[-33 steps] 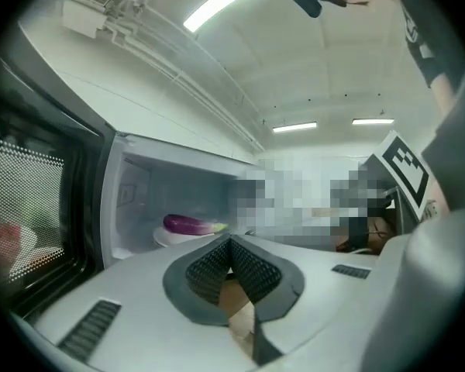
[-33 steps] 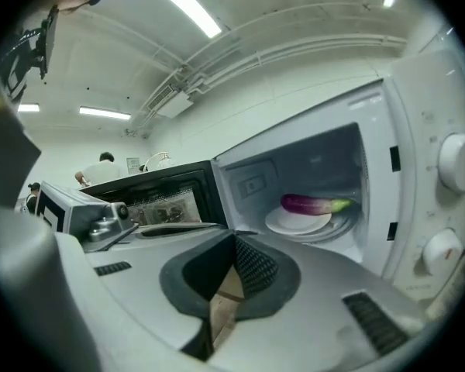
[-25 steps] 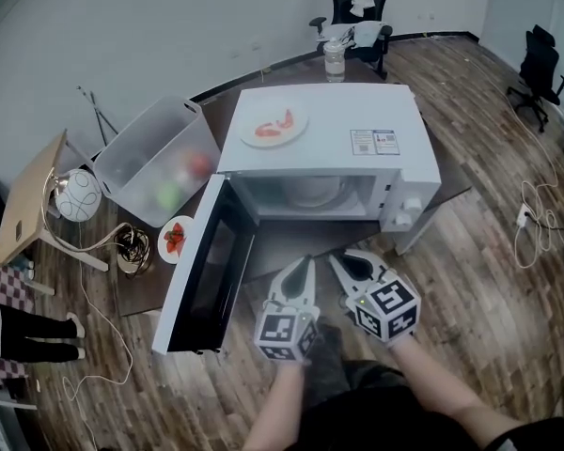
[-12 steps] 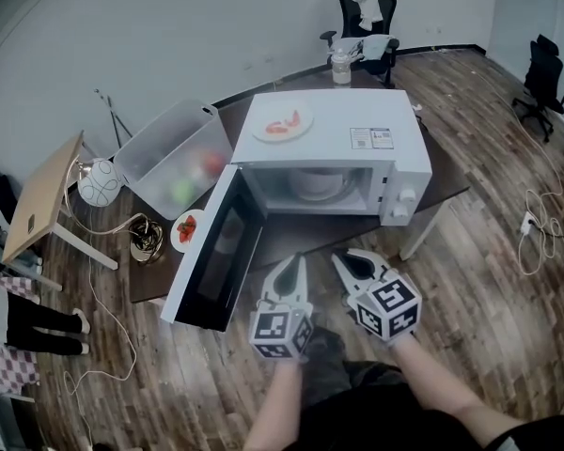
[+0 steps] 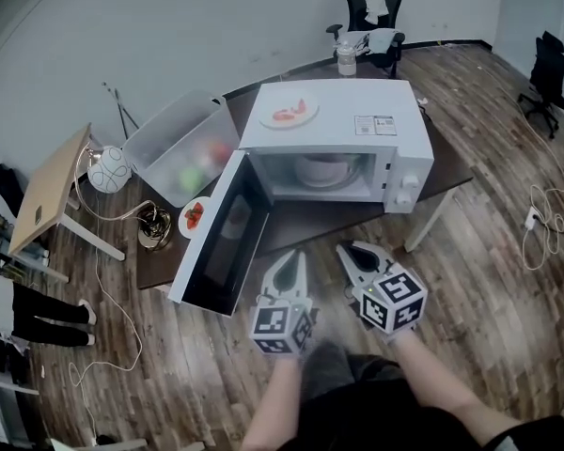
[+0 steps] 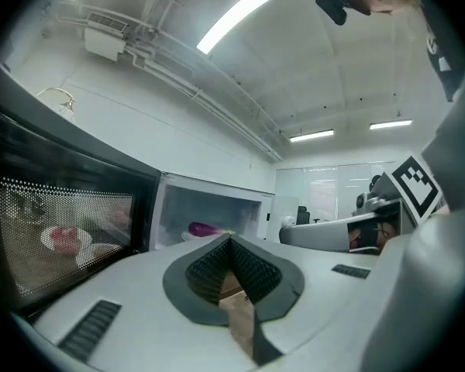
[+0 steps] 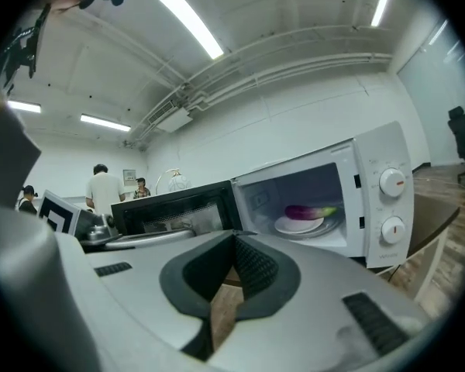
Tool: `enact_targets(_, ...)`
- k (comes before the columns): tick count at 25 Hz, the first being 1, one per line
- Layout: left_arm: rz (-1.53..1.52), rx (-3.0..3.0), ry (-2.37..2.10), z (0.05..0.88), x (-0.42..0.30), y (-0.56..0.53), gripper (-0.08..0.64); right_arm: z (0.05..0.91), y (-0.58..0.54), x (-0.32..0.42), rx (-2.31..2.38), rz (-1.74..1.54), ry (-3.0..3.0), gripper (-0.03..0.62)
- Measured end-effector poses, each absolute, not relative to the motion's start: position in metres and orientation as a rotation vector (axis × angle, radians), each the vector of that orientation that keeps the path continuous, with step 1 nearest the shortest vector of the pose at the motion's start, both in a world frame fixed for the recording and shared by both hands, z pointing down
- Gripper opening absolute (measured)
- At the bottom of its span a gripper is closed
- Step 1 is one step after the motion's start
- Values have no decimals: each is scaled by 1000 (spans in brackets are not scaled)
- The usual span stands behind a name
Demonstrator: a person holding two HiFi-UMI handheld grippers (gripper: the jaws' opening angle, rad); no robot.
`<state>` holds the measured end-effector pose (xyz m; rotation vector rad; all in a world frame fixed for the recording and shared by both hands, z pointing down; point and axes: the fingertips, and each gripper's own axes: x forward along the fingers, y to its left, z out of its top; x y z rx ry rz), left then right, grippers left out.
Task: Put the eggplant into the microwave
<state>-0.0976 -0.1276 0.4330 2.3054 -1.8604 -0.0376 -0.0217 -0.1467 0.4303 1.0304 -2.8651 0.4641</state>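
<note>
Head view: the left claw (image 5: 291, 263) and right claw (image 5: 355, 256) hover side by side, both closed and empty, just in front of the white microwave (image 5: 343, 120) on the counter (image 5: 301, 224); its door (image 5: 227, 238) hangs open just left of the left claw. Left claw view: the jaws meet on nothing, and the purple eggplant (image 6: 204, 229) lies ahead inside the cavity. Right claw view: the jaws are likewise together, and the eggplant rests on a plate (image 7: 298, 225) ahead to their right, so placing looks done and the next move is probably swinging the door shut.
</note>
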Motion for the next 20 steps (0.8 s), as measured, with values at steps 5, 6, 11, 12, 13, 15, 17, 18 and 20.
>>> enact_targets(5,-34,2329,-1842,432,-101,-132,0,420,-148,-25,1053,363,-2863,-2)
enact_targets(6,-39,2328,-1837,431,-102,-132,0,419,-148,-25,1062,357,-2864,-2)
enact_targets(11,-42,2362,-1787,420,-101,-125,0,414,-141,-21,1129,380,-2854,-2)
enact_targets(12,-35,2370,-1781,420,-102,-123,0,414,-139,-21,1140,382,-2851,-2)
enact_targets(13,-32,2373,-1778,419,-104,-121,0,414,-137,-22,1149,384,-2849,-2)
enact_targets(15,-32,2372,-1772,417,-108,-116,0,414,-132,-25,1161,390,-2846,-2)
enact_targets(17,-24,2375,-1758,418,-110,-110,0,414,-125,-28,1168,392,-2844,-2)
enact_targets(18,-18,2377,-1753,418,-110,-107,0,414,-122,-30,1170,393,-2843,-2)
enact_targets(20,-10,2379,-1747,418,-112,-101,0,414,-116,-33,1172,391,-2843,-2)
